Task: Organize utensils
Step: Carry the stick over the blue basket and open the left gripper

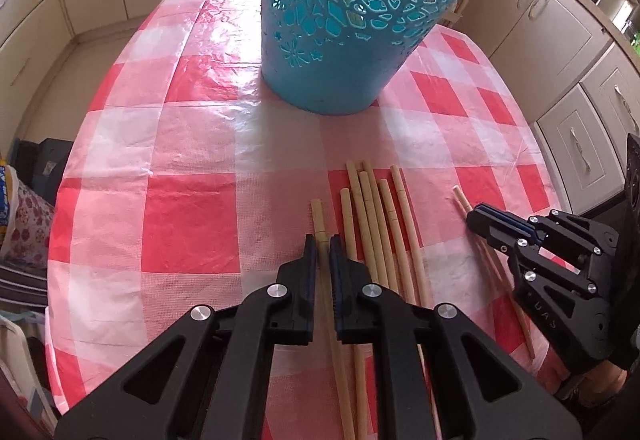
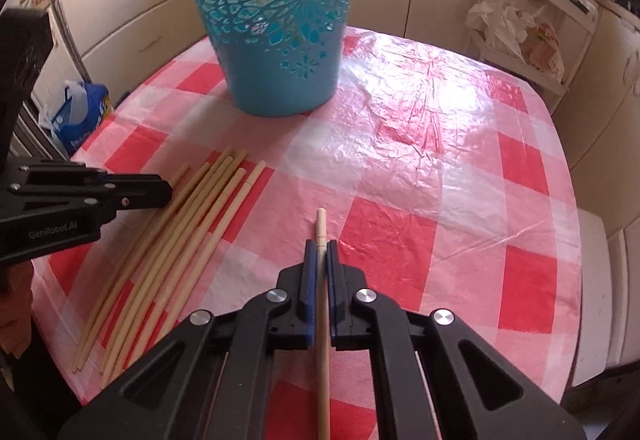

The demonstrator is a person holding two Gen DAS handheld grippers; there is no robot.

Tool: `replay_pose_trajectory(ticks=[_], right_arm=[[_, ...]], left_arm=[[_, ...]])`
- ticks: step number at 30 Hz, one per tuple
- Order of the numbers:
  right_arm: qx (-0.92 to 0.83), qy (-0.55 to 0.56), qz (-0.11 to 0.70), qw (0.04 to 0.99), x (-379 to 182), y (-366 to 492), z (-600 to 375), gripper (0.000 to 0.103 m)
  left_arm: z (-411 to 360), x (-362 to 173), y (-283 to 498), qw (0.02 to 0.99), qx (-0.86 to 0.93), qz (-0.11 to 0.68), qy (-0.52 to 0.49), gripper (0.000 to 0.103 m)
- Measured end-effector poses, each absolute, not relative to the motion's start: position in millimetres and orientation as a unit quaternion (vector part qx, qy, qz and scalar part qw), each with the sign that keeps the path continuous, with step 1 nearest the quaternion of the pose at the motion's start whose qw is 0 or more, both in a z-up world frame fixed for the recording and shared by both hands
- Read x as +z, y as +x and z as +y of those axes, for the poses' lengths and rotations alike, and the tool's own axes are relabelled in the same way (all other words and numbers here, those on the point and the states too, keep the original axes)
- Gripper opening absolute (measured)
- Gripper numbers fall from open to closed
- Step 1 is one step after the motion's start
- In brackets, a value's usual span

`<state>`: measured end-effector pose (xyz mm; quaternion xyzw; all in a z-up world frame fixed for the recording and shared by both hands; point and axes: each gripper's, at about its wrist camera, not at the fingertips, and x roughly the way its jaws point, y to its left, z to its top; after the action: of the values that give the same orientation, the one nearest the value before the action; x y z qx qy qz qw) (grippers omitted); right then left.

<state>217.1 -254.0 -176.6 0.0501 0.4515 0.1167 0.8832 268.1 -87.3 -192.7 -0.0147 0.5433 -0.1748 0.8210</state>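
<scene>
A teal cut-out holder (image 1: 340, 20) stands on the red-and-white checked tablecloth (image 1: 180, 160); it also shows in the right wrist view (image 2: 276, 20). Several wooden chopsticks (image 1: 384, 224) lie side by side in front of it, also seen in the right wrist view (image 2: 192, 232). My left gripper (image 1: 323, 252) is shut on one chopstick (image 1: 319, 216) at the left of the bundle. My right gripper (image 2: 321, 256) is shut on another chopstick (image 2: 321, 228), apart from the bundle to its right. The right gripper shows in the left wrist view (image 1: 480, 218).
Cream kitchen cabinets (image 1: 568, 52) surround the table. A blue plastic bag (image 2: 80, 112) sits on the floor beyond the table's left edge. A white rack with bags (image 2: 528, 20) stands at the far right.
</scene>
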Motion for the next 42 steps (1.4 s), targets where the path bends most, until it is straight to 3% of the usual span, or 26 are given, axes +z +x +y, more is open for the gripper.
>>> replay_pose_trajectory(ticks=[8,16,22,33,42], right_arm=[[0.122,0.193,0.403,0.886,-182.4,198.1,-291.4,0.006],[0.122,0.229,0.383,0.887,-177.7,196.8,-303.7,0.006],[0.12,0.221,0.375,0.892,-176.1,195.7,-301.3,0.006],[0.119,0.226,0.371,0.893,-178.9,192.0,-305.9,0.006],[0.119,0.226,0.371,0.893,-178.8,192.2,-306.2,0.006]], left_arm=[[-63.9,-168.0,259.9,0.83,-0.208,0.511,-0.077,0.005],[-32.4,-62.3,242.1,0.915,-0.237,0.288,-0.153,0.005],[-27.0,5.8,251.3,0.937,-0.234,0.185,-0.183,0.004],[-26.9,59.9,252.6,0.946,-0.236,0.134,-0.175,0.004],[-27.7,58.6,271.5,0.954,-0.218,0.125,-0.163,0.004]])
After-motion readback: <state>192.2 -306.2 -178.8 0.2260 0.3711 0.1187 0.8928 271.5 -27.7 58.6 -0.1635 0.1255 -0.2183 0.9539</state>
